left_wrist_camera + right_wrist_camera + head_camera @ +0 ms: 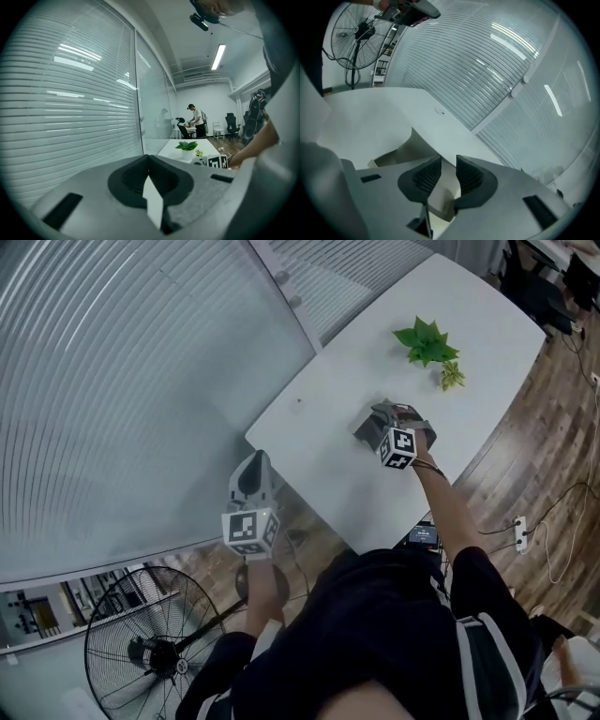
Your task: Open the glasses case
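The right gripper (373, 424), far right, has its jaws opening around the white glasses case (444, 186), so the lid could slip free. The left gripper (256, 461), near left, is closed and empty.

**Table beside the glass wall, plant at its far end**

The table (328, 418) runs along the glass wall (122, 381), which lies to its left. A plant (427, 341) stands on the table's far part. The right gripper (377, 418) hangs over the near right part, its jaws opening with the glasses case (440, 197) in the gap between them. The left gripper (255, 460) is off the table, just before its near left corner. On the floor (525, 456), a fan (150, 643) stands at the near left and a power strip (518, 532) lies to the table's right.
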Demonstrator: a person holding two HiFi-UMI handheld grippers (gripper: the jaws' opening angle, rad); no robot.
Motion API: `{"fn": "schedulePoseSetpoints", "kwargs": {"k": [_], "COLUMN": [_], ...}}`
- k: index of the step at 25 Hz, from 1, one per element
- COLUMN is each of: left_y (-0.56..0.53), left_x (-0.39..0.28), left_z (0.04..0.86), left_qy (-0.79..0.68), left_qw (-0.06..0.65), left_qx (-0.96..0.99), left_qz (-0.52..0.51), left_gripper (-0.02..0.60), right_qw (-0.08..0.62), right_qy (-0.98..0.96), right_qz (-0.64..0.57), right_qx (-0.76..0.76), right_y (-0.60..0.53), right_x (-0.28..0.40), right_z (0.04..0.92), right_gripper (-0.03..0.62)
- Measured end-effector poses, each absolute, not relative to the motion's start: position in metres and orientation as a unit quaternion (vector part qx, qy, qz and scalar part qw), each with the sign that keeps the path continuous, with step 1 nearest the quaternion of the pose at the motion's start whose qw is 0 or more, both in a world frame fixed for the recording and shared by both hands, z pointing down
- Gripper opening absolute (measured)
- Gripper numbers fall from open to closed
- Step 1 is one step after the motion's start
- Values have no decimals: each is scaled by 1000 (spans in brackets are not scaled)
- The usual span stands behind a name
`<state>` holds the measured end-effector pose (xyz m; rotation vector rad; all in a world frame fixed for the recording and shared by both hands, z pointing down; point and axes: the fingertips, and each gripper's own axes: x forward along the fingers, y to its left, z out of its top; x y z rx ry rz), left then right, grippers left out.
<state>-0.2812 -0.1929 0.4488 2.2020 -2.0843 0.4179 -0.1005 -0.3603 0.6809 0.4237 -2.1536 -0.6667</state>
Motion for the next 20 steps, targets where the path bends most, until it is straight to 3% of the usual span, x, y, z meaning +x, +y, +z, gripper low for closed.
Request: {"fn": "schedulePoseSetpoints", "kwargs": {"k": [11,20], "left_y": [-186,-192], "left_x": [-306,-315], "left_z": [462,464], "left_qy": [-692,-694], "left_qw": [62,69], "left_qx": [703,701], "left_qz": [149,149], "left_gripper": [-2,-2], "right_qw": [332,320], "right_qy": [-909,-913], "right_qz": [-117,-94], "right_qx": [225,236], "right_y": [-394,-403], "right_x": [-132,-134], "right_z": [690,682], "right_gripper": [97,69]}}
